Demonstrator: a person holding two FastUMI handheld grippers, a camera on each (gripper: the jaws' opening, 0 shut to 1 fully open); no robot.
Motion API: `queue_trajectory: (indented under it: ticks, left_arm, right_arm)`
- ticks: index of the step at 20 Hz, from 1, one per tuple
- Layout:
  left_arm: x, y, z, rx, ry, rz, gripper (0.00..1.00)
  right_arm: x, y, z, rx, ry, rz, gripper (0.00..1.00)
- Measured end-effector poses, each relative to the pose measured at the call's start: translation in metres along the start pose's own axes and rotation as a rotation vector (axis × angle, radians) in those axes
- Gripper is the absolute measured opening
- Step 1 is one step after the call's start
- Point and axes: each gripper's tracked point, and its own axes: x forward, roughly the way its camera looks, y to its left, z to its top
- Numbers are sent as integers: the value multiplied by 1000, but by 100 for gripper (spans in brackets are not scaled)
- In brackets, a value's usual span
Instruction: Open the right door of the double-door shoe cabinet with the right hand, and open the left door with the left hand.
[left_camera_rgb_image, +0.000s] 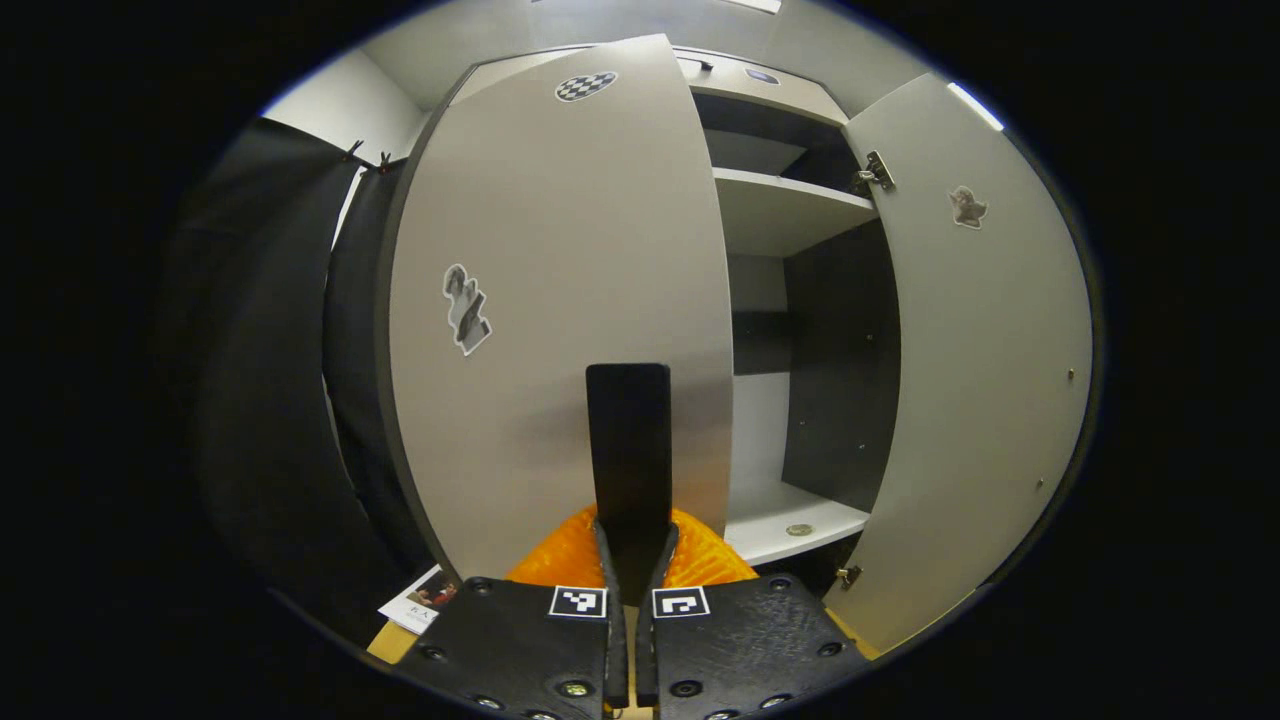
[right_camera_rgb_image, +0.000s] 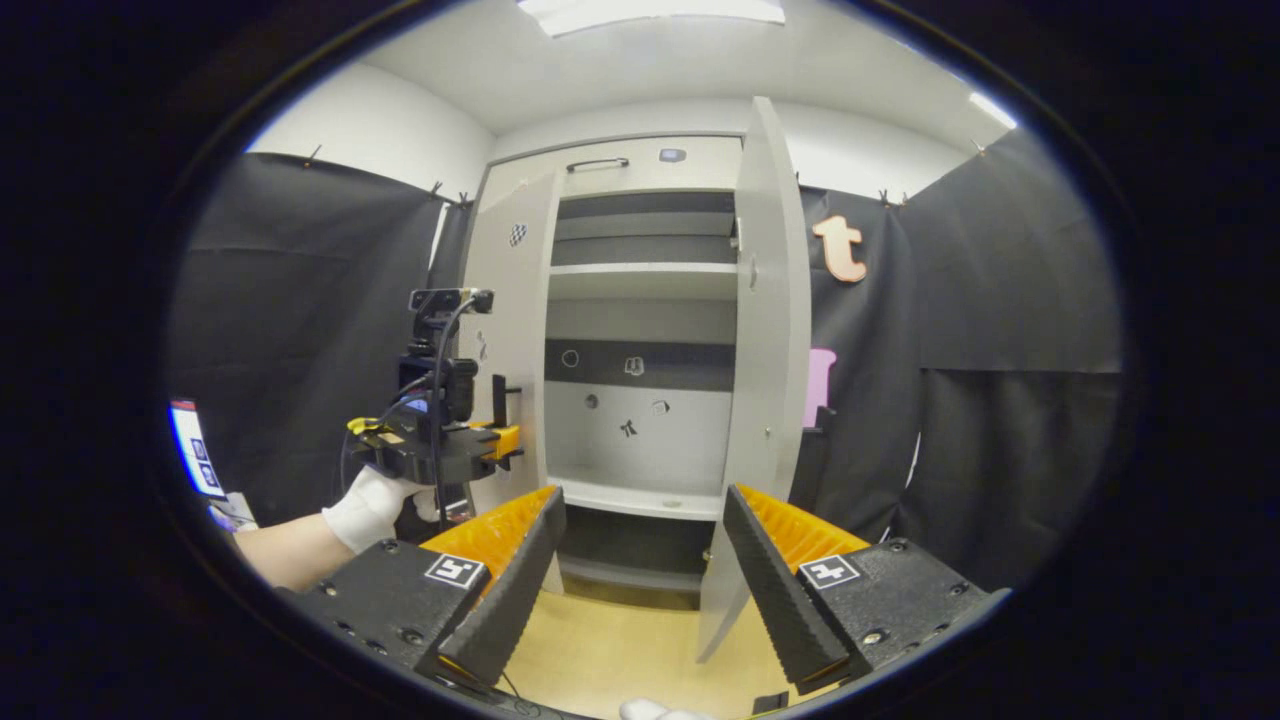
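The pale grey shoe cabinet (right_camera_rgb_image: 640, 330) stands ahead with both doors swung out. In the left gripper view, the left door (left_camera_rgb_image: 560, 300) is partly open and carries a dark upright handle (left_camera_rgb_image: 628, 430). My left gripper (left_camera_rgb_image: 634, 545) is shut on that handle's lower end. The right door (left_camera_rgb_image: 985, 350) stands wide open, showing the shelves (left_camera_rgb_image: 785, 205). In the right gripper view, my right gripper (right_camera_rgb_image: 645, 575) is open and holds nothing, back from the cabinet. The right door (right_camera_rgb_image: 768, 340) shows edge-on, and the left gripper (right_camera_rgb_image: 440, 445), held by a gloved hand (right_camera_rgb_image: 368, 510), is at the left door (right_camera_rgb_image: 512, 330).
Black cloth walls (right_camera_rgb_image: 1000, 350) flank the cabinet on both sides. The floor (right_camera_rgb_image: 610, 650) is light wood. A small printed card (left_camera_rgb_image: 425, 598) lies by the left door's foot. A small round object (left_camera_rgb_image: 799, 530) rests on the bottom shelf. A lit screen (right_camera_rgb_image: 195, 445) stands far left.
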Motion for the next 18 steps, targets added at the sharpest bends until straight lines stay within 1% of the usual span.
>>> queue_trajectory:
  ticks: [2,5,8,14,15,18]
  left_arm:
    - [-14,6,-3,-2,5,3,2]
    - [-37,21,-3,14,4,25,2]
    - [-57,42,-4,10,4,51,2]
    - [-82,78,-10,10,10,108,2]
    - [-85,83,-11,13,8,111,1]
    - [-91,93,-12,7,-6,87,1]
  right_arm:
    - [-5,7,-2,4,0,9,99]
    - [-11,14,-5,18,3,22,99]
    - [-17,20,-7,25,6,33,99]
    - [-25,37,-12,36,17,62,99]
    - [-26,39,-13,36,18,65,99]
    - [-28,44,-15,38,22,72,99]
